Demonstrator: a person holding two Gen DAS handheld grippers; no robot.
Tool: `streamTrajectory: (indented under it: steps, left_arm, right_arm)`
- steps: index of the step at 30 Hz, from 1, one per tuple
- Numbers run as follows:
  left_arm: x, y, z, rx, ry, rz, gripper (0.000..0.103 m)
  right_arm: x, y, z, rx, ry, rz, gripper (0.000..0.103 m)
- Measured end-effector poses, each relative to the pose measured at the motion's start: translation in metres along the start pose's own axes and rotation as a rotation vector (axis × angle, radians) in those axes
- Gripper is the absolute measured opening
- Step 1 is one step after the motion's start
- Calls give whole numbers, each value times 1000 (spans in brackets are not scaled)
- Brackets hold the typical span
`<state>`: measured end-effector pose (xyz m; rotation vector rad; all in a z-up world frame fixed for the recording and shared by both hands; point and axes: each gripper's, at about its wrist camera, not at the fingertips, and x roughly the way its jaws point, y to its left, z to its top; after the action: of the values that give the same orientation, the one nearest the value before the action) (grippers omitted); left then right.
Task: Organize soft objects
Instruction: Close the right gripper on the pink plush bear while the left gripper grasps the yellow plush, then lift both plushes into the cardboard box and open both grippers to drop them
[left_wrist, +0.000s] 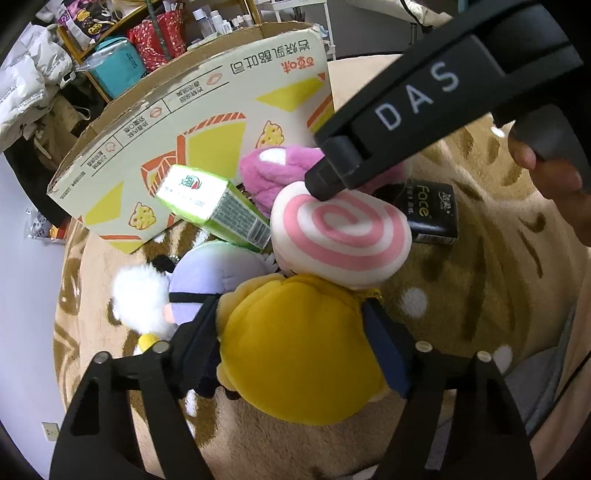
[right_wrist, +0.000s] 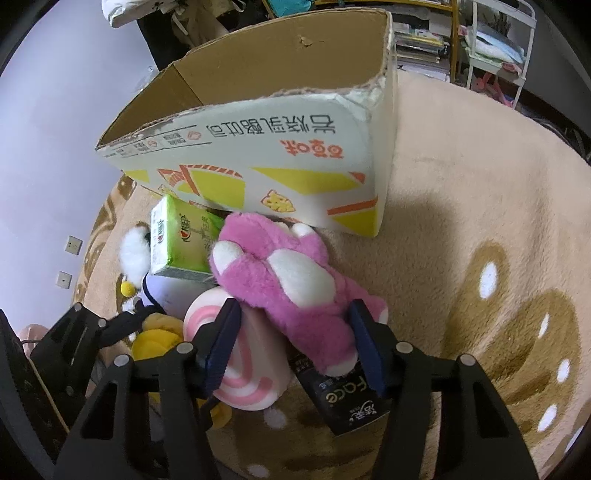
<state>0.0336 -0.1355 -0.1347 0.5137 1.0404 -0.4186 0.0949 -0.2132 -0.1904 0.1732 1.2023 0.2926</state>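
My left gripper (left_wrist: 291, 343) has its fingers on both sides of a yellow plush (left_wrist: 299, 350) lying on the beige rug and looks closed on it. My right gripper (right_wrist: 291, 347) has its fingers on both sides of a pink plush (right_wrist: 291, 284) with white paws; it also shows from above in the left wrist view (left_wrist: 328, 177). A pink-and-white swirl plush (left_wrist: 340, 236) lies between them. A lavender and white plush (left_wrist: 207, 280) lies to the left. An open cardboard box (right_wrist: 266, 155) stands behind the pile.
A green carton (left_wrist: 214, 206) leans against the box front. A black "face" pack (right_wrist: 347, 398) lies under the pink plush. The patterned rug (right_wrist: 480, 221) stretches to the right. Shelves with bags and bottles (left_wrist: 147, 40) stand behind the box.
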Motion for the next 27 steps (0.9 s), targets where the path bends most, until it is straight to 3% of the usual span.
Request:
streamTrajectory:
  steps: [4, 7, 10, 11, 17, 24, 27]
  left_arm:
    - [0, 8, -2, -12, -9, -12, 67]
    - [-6, 13, -3, -39, -16, -23, 54]
    - [-9, 26, -3, -111, -13, -64, 48]
    - [-10, 29, -3, -131, -11, -74, 46]
    - [-12, 29, -4, -142, -10, -81, 45]
    - [-4, 31, -4, -141, 23, -119, 56]
    - [-3, 29, -4, -137, 18, -117, 52]
  right_arm:
    - [-2, -4, -2, 12, -3, 26, 60]
    - [-5, -11, -2, 21, -3, 34, 53]
    - [-8, -13, -3, 22, -9, 27, 41]
    - [-10, -13, -3, 16, -15, 12, 31]
    - [-10, -12, -5, -4, -12, -4, 31]
    - [6, 4, -7, -31, 4, -48, 41]
    - [13, 9, -4, -32, 11, -50, 41]
